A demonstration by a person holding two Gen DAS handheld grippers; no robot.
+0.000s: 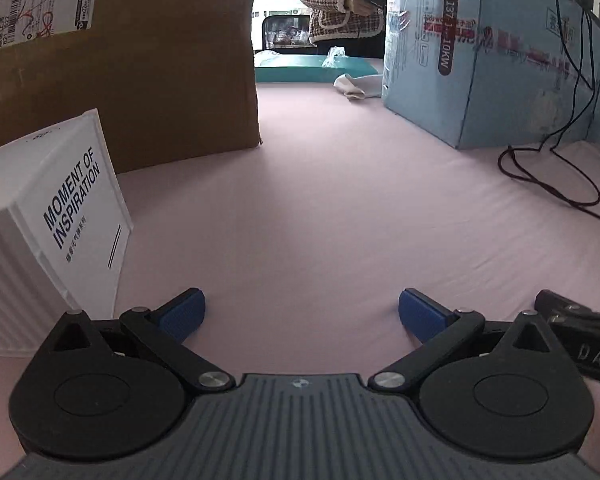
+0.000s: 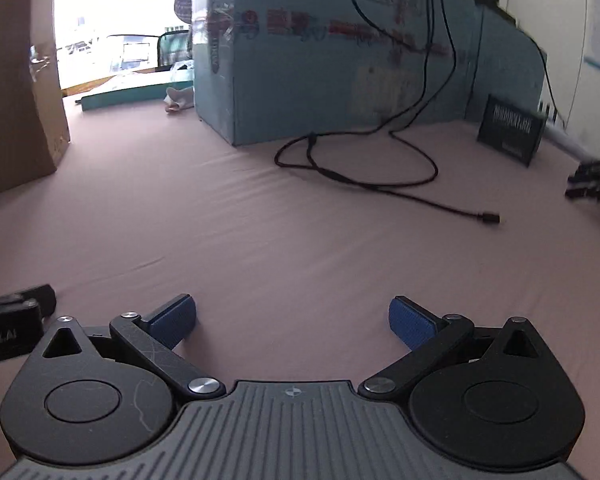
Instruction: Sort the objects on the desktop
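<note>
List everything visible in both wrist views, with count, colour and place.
White bin: 1, white with dark lettering, left, in front of the cardboard box.
Cardboard box: 1, brown, back left.
Blue carton: 1, light blue, back right.
Black cable: 1, black, looped on the cloth beside the carton.
Dark card: 1, dark, standing at far right.
Teal tray: 1, teal, far back.
Table cloth: 1, pink.
Bystander: 1, checked jacket, background.
Left tool: open, empty.
Right tool: open, empty.

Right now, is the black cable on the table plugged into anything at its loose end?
Not plugged in. The black cable loops across the pink table, and its plug lies bare on the cloth, touching nothing else.
</note>
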